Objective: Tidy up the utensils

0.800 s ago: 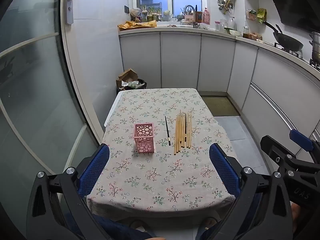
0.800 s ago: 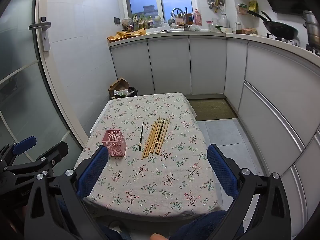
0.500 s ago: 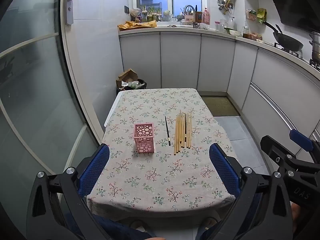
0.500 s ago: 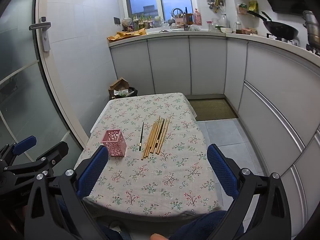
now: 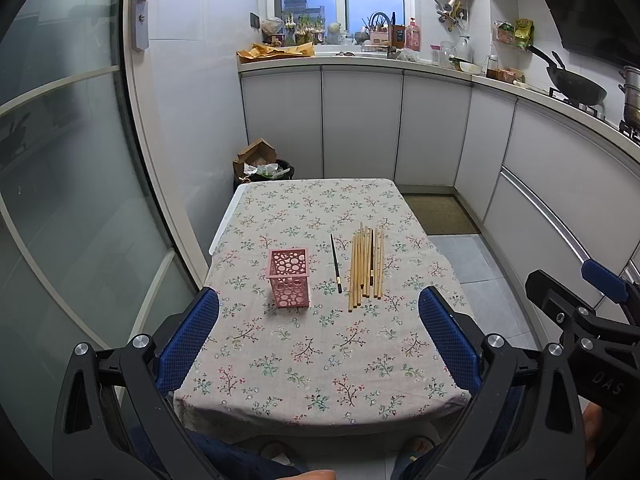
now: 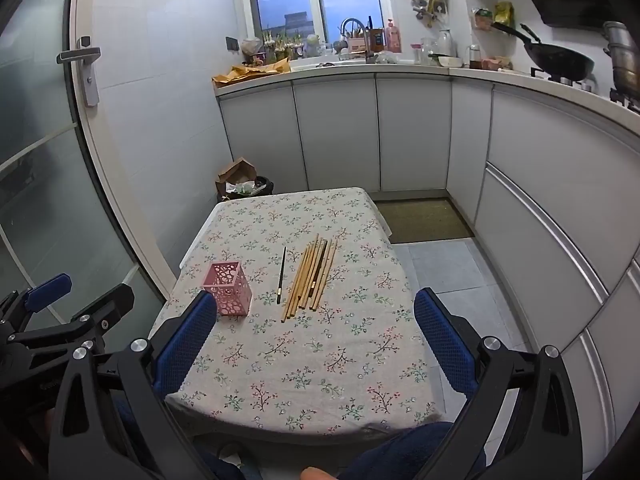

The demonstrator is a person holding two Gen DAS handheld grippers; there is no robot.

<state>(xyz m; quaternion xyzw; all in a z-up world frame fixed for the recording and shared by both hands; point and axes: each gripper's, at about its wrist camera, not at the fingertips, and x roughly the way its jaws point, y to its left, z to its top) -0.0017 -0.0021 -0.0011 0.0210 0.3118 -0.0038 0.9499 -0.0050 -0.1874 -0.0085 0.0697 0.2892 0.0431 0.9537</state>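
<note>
On the desk (image 5: 320, 360), pink holder (image 5: 289, 278) stands upright beside the wooden chopsticks (image 5: 366, 266), ready for loading; your left gripper (image 5: 318, 340) and right gripper (image 6: 316, 340) hover short, fingers spread, empty.

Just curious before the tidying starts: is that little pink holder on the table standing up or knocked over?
Upright. The pink holder stands on its base on the tablecloth, open top facing up, and looks empty.
</note>
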